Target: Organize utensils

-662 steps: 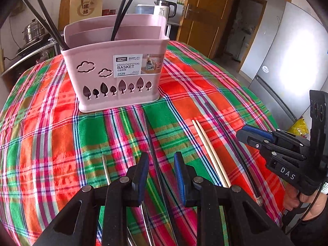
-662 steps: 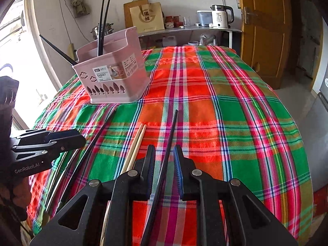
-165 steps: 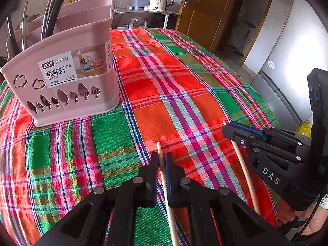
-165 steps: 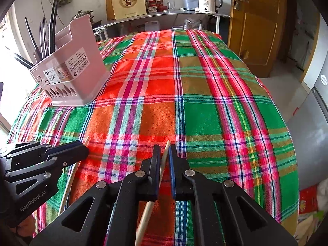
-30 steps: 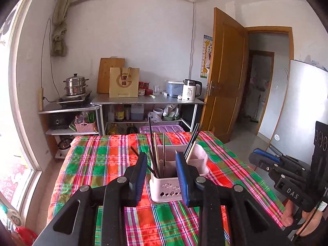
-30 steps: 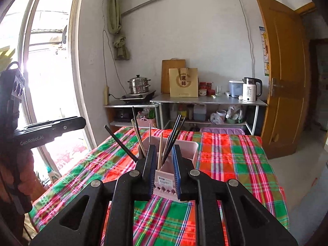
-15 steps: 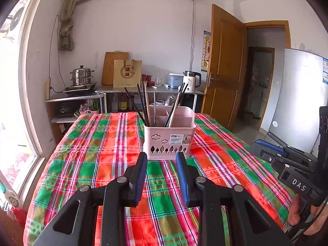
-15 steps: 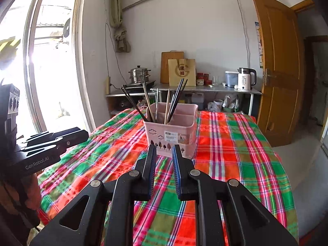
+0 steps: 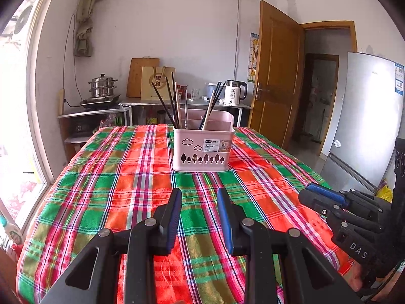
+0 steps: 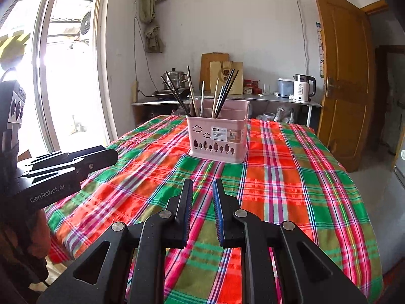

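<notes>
Tablecloth [image 9: 121, 185]: woven plaid cloth, matt, slightly creased toward the near edge; basket [image 9: 202, 152]: pink moulded plastic, smooth, faint sheen, glossy paper label on its front wall; chopsticks [image 9: 174, 106] in it: some dark and smooth, some pale wood, one bright metal; left gripper [image 9: 198, 217] and right gripper [image 10: 202, 210]: matt black plastic, ribbed blue pads, metal rivets; steamer pot [image 9: 102, 86]: polished metal; door [image 9: 277, 76]: varnished wood.

I read "BASKET" on the white label [image 9: 217, 145] stuck to the pink basket [image 9: 202, 152]. The left claw [image 10: 111, 157] carries "GenRobot.AI" on its body, the right claw [image 9: 303, 197] "DAS". The white kettle [image 9: 234, 92] shows "55".
</notes>
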Demonstrator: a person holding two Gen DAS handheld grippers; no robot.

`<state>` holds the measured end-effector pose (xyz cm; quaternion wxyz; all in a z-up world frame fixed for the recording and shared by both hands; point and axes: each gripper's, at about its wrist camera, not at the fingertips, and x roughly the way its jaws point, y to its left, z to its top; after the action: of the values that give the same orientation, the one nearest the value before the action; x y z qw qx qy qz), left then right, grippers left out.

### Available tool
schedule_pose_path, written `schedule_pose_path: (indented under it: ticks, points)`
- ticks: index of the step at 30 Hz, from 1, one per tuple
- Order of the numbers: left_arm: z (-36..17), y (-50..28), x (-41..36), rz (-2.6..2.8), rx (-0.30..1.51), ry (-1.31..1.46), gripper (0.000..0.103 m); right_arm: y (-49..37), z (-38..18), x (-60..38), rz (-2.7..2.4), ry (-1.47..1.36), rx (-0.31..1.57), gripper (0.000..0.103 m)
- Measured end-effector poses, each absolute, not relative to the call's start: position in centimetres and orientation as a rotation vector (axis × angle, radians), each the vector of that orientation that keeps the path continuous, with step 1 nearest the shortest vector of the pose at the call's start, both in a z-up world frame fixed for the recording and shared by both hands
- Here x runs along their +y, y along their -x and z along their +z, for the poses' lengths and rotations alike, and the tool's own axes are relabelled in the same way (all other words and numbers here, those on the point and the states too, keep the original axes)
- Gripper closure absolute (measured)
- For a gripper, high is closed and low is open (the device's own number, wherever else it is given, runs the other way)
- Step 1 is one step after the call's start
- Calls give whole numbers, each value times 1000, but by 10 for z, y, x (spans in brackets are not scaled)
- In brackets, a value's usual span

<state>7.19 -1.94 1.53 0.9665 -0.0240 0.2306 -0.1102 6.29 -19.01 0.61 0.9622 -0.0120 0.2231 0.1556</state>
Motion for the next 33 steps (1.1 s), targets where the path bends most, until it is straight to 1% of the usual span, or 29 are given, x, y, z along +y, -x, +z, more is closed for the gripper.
schedule_pose_path:
  ticks: [15, 33]
  points:
    - [4, -83, -22, -215, 503, 50, 75, -68, 6, -190, 292, 27, 459, 87]
    - [2, -81, -23, -211, 503, 43, 75, -70, 6, -189, 291, 25, 465, 87]
